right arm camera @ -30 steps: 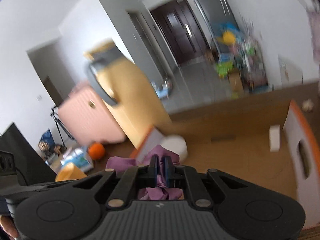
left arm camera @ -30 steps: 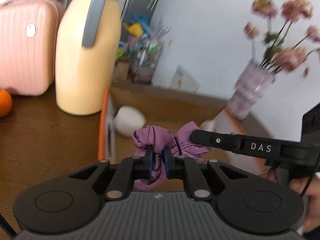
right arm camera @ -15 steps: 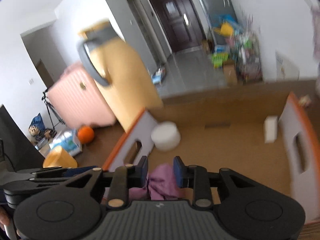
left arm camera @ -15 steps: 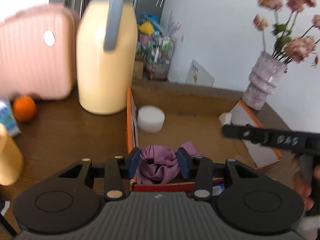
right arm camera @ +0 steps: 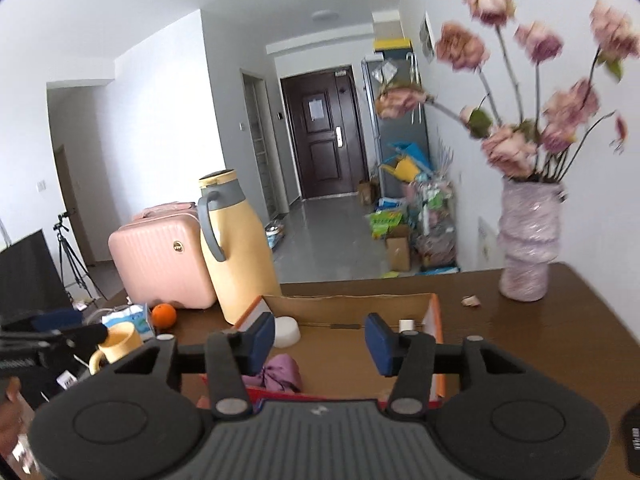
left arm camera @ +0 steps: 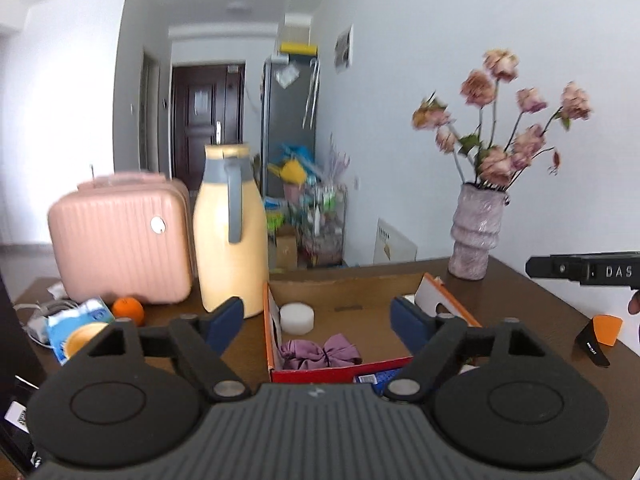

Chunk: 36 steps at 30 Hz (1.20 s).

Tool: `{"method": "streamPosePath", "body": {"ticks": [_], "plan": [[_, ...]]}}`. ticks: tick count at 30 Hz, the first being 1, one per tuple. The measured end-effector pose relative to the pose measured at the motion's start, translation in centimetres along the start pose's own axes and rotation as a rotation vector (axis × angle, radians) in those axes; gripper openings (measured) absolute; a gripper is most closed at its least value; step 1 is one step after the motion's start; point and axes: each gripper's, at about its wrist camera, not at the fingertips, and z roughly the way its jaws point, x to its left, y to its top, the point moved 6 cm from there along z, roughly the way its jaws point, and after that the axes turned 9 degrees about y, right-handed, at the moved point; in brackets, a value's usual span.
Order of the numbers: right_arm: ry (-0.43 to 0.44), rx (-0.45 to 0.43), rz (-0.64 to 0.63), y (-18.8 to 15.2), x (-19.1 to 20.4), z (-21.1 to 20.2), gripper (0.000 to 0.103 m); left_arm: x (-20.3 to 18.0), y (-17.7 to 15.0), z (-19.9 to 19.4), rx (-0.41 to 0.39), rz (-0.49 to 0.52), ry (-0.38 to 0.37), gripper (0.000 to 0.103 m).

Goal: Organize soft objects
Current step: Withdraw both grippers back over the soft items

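A purple scrunchie (left arm camera: 320, 354) lies in the near left part of an open cardboard box (left arm camera: 340, 288) with orange-red sides. It also shows in the right wrist view (right arm camera: 280, 374), partly hidden by a finger. A white round sponge (left arm camera: 296, 318) sits at the box's back left, and it shows in the right wrist view too (right arm camera: 287, 332). My left gripper (left arm camera: 318, 322) is open and empty, above and behind the box's near edge. My right gripper (right arm camera: 320, 344) is open and empty over the same box (right arm camera: 352, 300).
A yellow thermos jug (left arm camera: 230, 232), a pink case (left arm camera: 120, 240) and an orange (left arm camera: 128, 309) stand left of the box. A yellow cup (right arm camera: 118, 342) and a tissue pack (left arm camera: 76, 320) sit at the near left. A vase of flowers (left arm camera: 476, 236) stands at the back right.
Both grippers let go of the purple scrunchie, opened wide and pulled back and up. The scrunchie now lies in the box.
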Motion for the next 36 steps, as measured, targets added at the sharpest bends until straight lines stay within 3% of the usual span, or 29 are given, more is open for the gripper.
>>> {"method": "streamPosePath", "body": {"ticks": [6, 12, 16, 19, 22, 26, 36], "plan": [[-0.052, -0.056, -0.073, -3.5, 1.9, -5.2, 0.064, 0.1, -3.9, -5.7, -0.049, 0.019, 0.057, 0.091], [-0.097, -0.152, -0.162, -11.1, 4.8, -11.7, 0.079, 0.2, -11.6, -12.7, -0.101, 0.02, 0.071, 0.1], [-0.046, -0.152, -0.143, -17.8, 6.7, -15.4, 0.084, 0.6, -17.3, -16.3, -0.066, 0.012, 0.111, 0.1], [-0.063, -0.116, -0.099, -23.2, 7.2, -17.7, 0.084, 0.9, -20.9, -18.1, 0.001, 0.001, 0.074, 0.101], [-0.045, -0.059, -0.068, -27.0, 7.7, -19.4, 0.084, 1.4, -23.0, -18.6, 0.062, -0.005, 0.087, 0.102], [-0.054, -0.064, -0.099, -27.6, 8.5, -20.9, 0.084, 1.4, -23.5, -18.2, 0.071, -0.007, 0.086, 0.102], [-0.048, -0.034, -0.061, -26.8, 7.8, -18.1, 0.082, 1.4, -22.5, -15.2, 0.113, -0.034, 0.074, 0.101]]}}
